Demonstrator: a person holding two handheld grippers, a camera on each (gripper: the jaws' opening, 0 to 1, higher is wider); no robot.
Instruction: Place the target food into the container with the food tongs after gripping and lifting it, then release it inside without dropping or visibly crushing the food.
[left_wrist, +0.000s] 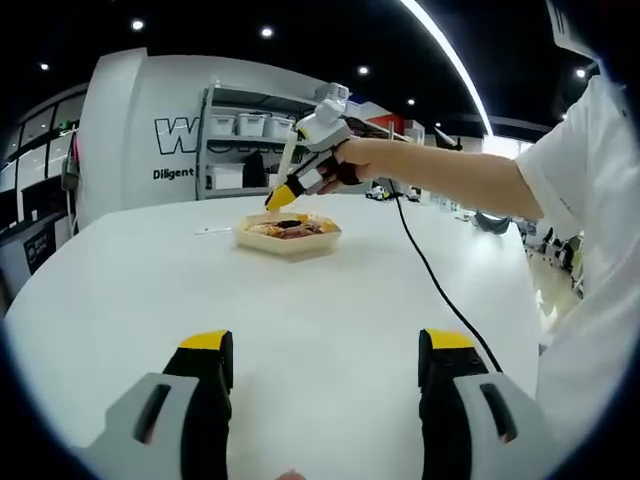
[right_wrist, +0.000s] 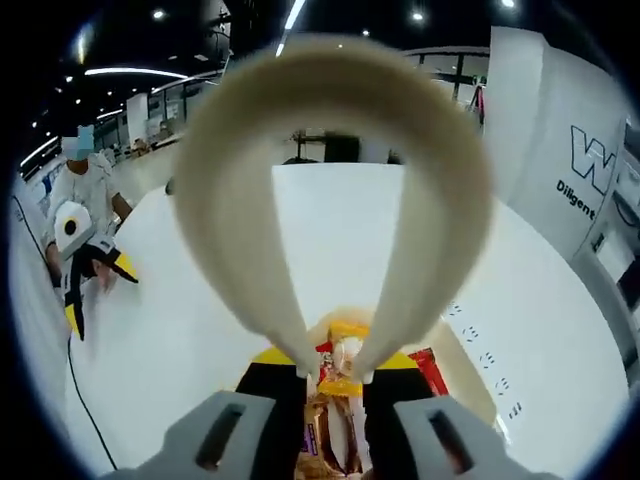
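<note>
We see our right tool pinching the cream tongs over the food in the container at the surface's far side, while our left tool is spread wide.

Looks like a lab / demo hall, not a home. Dark ceiling with recessed spotlights and a long light strip. Curved white wall with big printed lettering, partly cut off. Metal shelving rack stacked with white storage bins. Big white desk with a black cable trailing across it. More workstations in the background, too small to make out.
</note>
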